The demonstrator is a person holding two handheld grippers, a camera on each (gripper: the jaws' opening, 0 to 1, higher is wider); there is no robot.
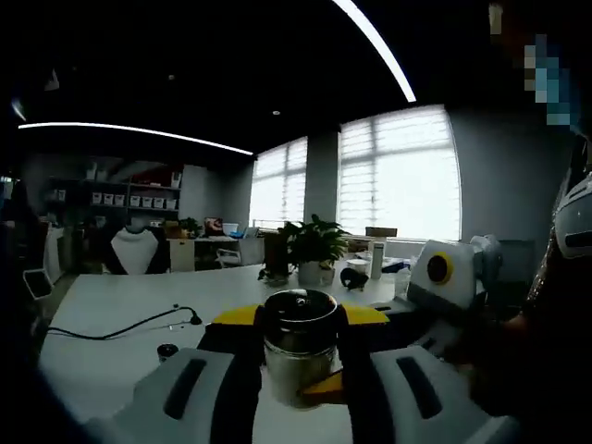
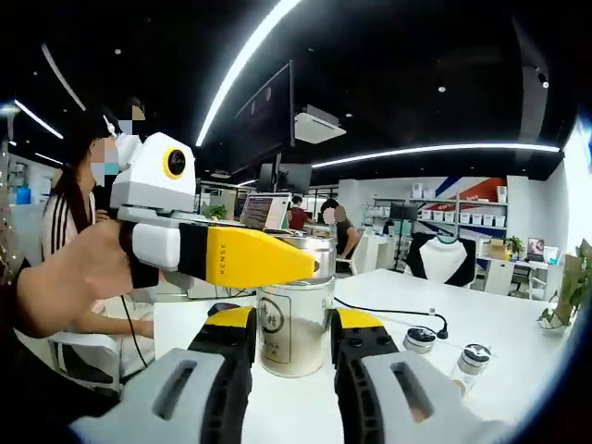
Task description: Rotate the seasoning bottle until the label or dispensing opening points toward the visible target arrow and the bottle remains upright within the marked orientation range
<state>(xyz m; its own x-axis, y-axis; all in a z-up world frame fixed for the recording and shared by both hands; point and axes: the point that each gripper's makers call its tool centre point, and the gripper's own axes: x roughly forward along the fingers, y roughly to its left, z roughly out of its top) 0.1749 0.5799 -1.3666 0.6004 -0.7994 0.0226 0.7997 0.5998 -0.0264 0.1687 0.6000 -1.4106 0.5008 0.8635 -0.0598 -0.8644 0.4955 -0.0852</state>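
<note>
I close both claws on the seasoning bottle (image 2: 296, 314) standing upright on the white worktop (image 2: 518, 328), my right claw (image 2: 291, 347) steadying its base while my left claw (image 1: 298, 347), at ten o'clock, grips higher to twist.

Seasoning bottle (image 2: 294, 317) upright between right hand-held gripper (image 2: 291, 344) jaws, left hand-held gripper (image 2: 277, 257) alongside.

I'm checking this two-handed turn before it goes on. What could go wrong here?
Both the left gripper and the right gripper bracket the seasoning bottle at once; opposing pulls could tip it.

The black cable and small caps lie nearby on the white table and could be snagged or knocked.
</note>
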